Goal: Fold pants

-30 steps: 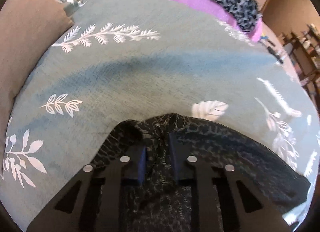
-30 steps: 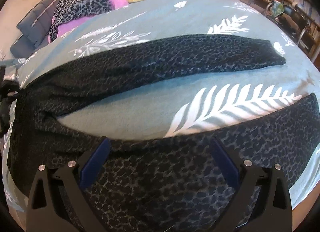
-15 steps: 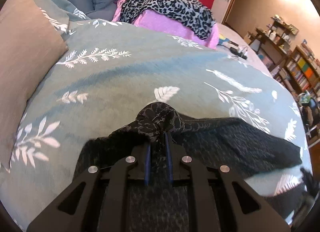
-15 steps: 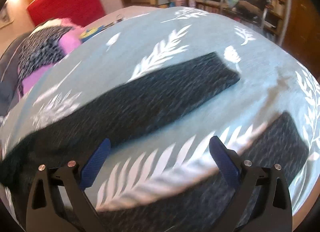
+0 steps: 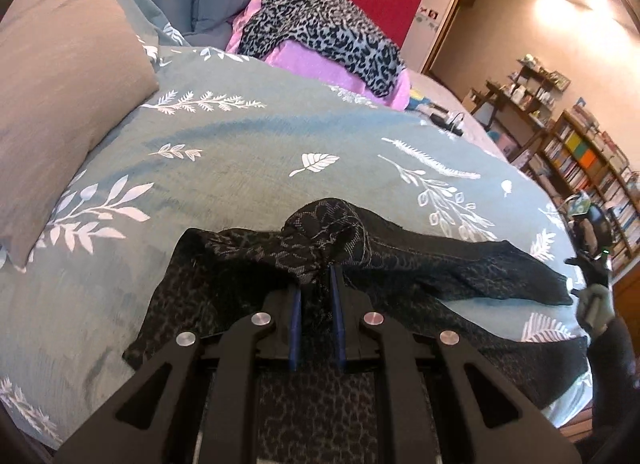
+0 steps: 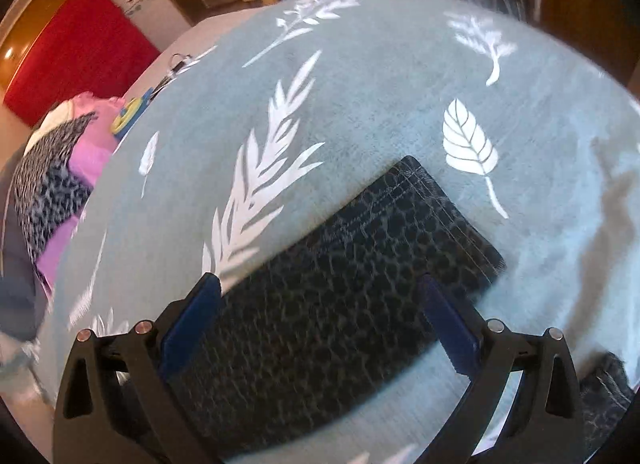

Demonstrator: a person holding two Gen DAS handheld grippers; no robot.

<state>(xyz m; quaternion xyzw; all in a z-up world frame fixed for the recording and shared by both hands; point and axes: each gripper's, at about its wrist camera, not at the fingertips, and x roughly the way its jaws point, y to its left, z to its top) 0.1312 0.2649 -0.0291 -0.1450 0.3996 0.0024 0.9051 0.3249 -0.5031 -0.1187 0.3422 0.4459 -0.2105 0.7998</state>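
Note:
Dark patterned pants [image 5: 440, 260] lie on a teal leaf-print bedspread [image 5: 248, 152]. My left gripper [image 5: 314, 276] is shut on a bunched fold of the waist end and holds it lifted off the bed. One leg trails away to the right. My right gripper [image 6: 320, 288] is open and empty, its fingers straddling the far leg just short of the hem [image 6: 452, 212]. The second leg's end [image 6: 604, 396] shows at the lower right of the right wrist view.
A tan pillow [image 5: 60, 84] lies at the left. A pile of leopard-print and pink clothes [image 5: 320, 32] sits at the head of the bed. Small items [image 6: 132, 110] lie on the bed's far edge. Bookshelves [image 5: 592, 168] stand to the right.
My left gripper has closed on the waist fabric and raised it. My right gripper, still open, has travelled along the far leg from the waist end to near its hem.

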